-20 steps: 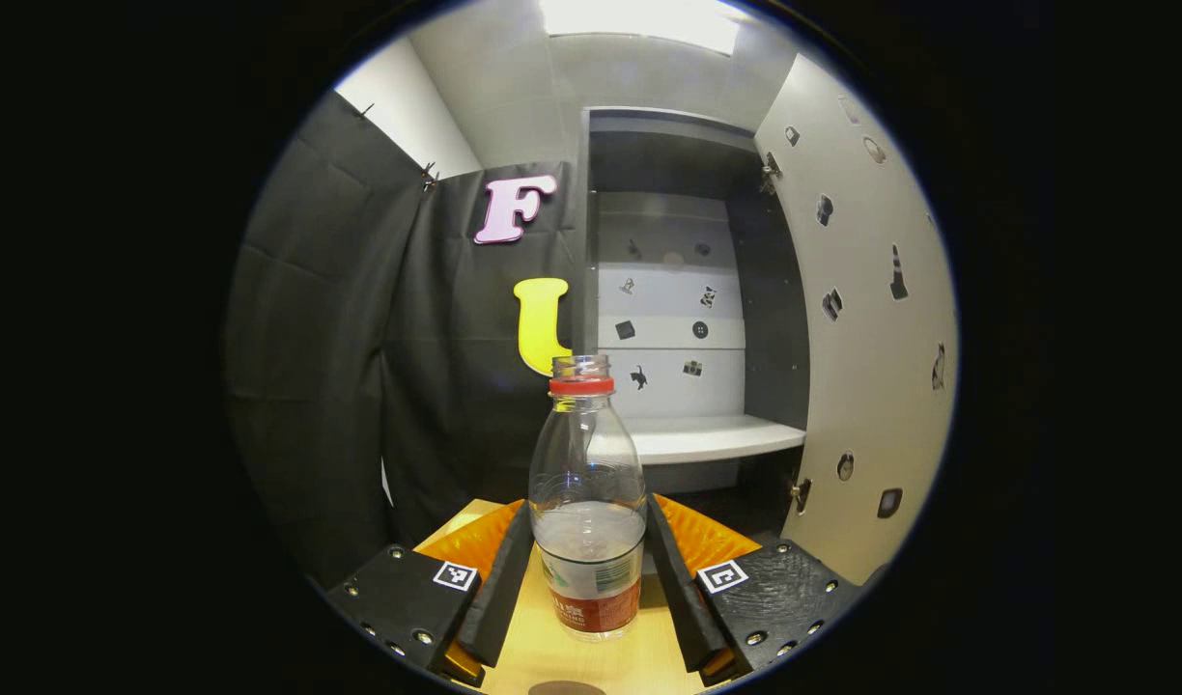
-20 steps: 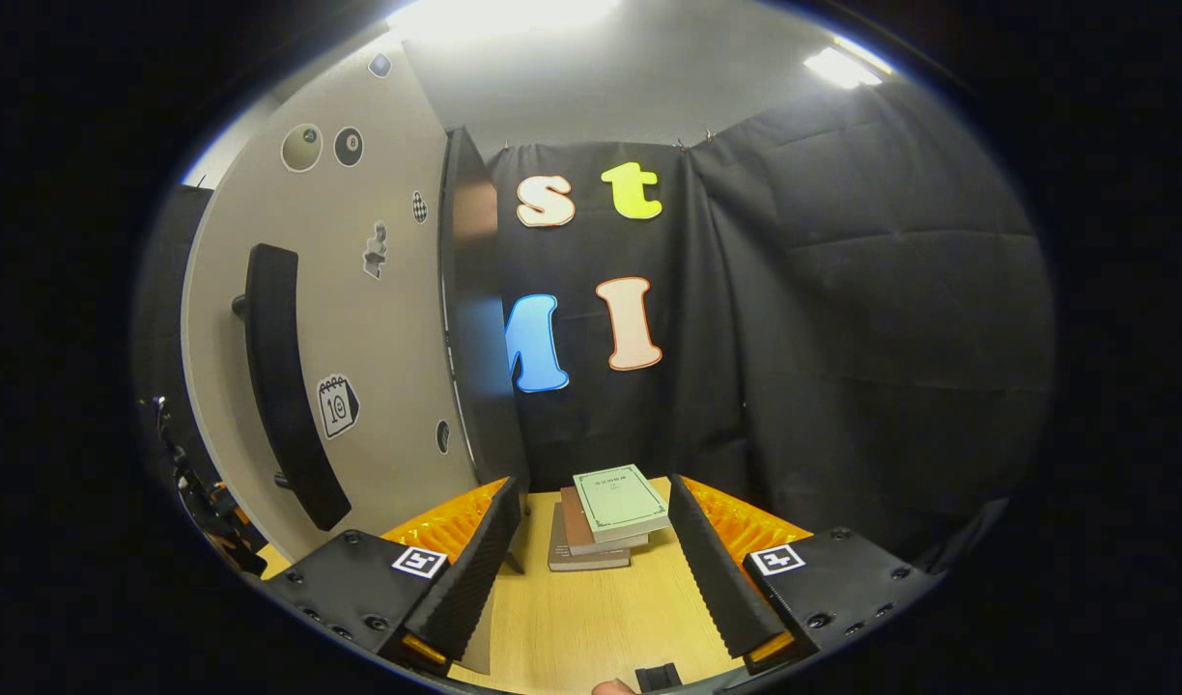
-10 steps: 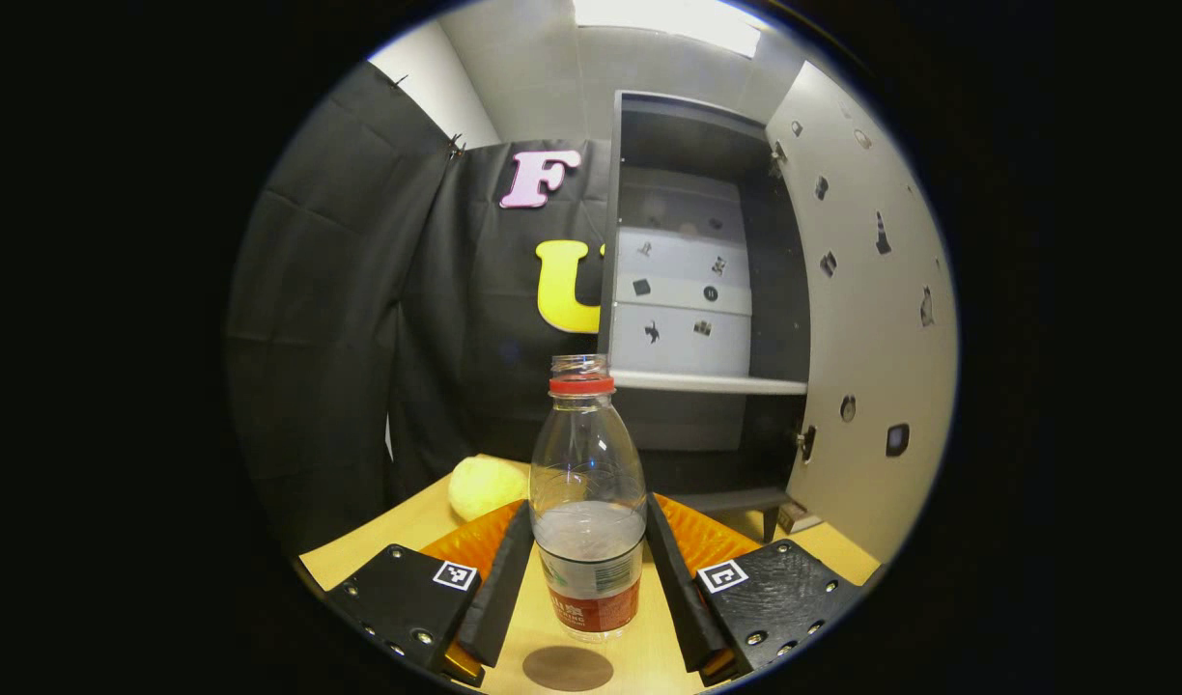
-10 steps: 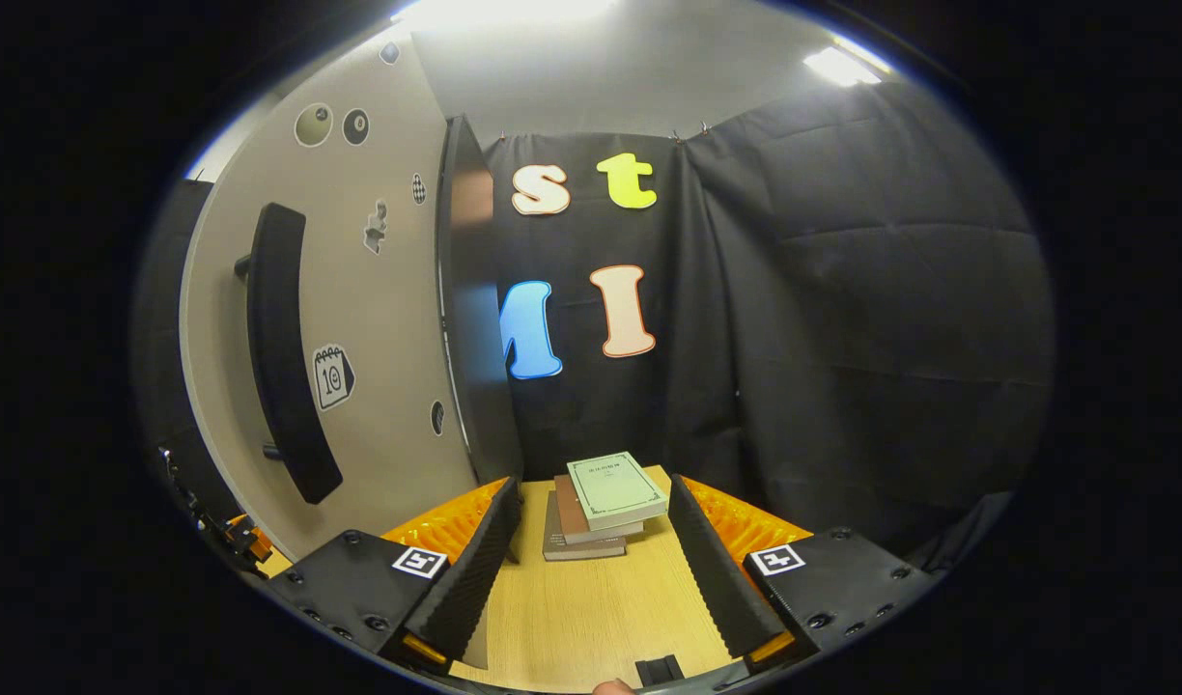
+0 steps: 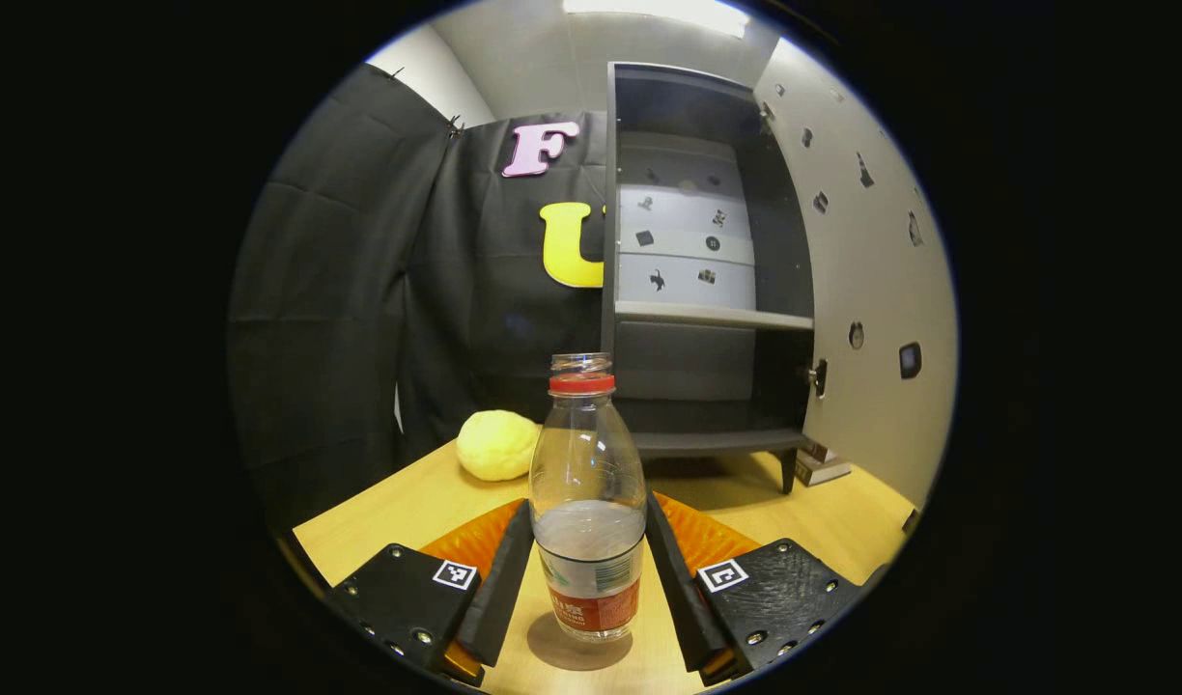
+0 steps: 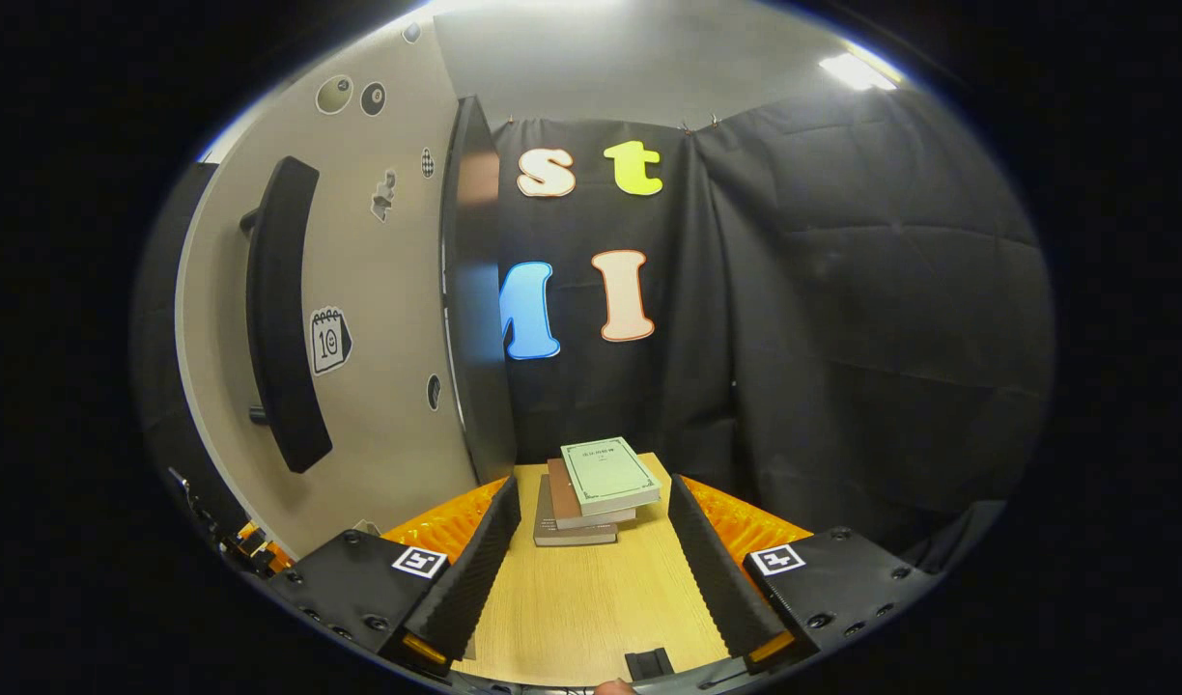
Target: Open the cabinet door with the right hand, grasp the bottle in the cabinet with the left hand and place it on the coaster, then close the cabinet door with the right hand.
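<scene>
Both fingers of the left gripper (image 5: 588,579) press on the lower body of the bottle (image 5: 588,502), which stands upright between them, its base low over the brown coaster (image 5: 576,652); whether it actually touches is hard to tell from this angle. Compared with a second ago the bottle has come well out of the cabinet (image 5: 707,270) and down toward the table (image 5: 408,502): the shelves now sit higher and farther back, and a yellow ball (image 5: 496,444) has come into sight on the left. The cabinet door (image 5: 871,290) stands wide open at the right edge, leaving free tabletop ahead of the cabinet's feet. In the right gripper view the right gripper (image 6: 591,569) is spread apart and holds nothing, hovering beside the door's black handle (image 6: 280,309), with a stack of books (image 6: 591,487) ahead on bare table.
</scene>
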Tool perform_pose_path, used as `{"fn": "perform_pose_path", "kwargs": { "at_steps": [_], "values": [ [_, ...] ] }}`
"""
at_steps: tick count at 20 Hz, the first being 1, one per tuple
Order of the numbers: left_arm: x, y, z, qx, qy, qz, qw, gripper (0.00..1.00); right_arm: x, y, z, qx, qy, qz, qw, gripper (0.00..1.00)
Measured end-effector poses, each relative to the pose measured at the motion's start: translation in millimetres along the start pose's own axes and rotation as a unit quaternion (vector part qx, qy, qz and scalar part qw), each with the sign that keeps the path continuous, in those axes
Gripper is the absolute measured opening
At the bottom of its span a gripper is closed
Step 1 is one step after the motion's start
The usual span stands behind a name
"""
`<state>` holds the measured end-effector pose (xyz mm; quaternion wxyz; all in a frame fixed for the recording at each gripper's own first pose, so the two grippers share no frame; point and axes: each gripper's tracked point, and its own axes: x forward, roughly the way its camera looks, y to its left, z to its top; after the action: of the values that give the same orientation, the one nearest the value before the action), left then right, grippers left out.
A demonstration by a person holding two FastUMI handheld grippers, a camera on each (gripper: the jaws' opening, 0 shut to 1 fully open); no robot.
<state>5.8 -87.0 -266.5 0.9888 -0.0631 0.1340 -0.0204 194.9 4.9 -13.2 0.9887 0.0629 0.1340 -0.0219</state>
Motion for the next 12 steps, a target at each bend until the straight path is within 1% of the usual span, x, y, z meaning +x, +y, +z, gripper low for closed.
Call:
{"fn": "perform_pose_path", "kwargs": {
  "at_steps": [9,12],
  "values": [
    [0,8,-28,-0.004,0.013,0.026,1.0,0.65,2,0,-5,-0.002,0.005,0.005,1.0,0.98],
    [-7,13,-34,-0.013,0.011,0.034,0.999,0.66,2,-2,-4,-0.002,0.005,0.005,1.0,0.98]
  ]
}}
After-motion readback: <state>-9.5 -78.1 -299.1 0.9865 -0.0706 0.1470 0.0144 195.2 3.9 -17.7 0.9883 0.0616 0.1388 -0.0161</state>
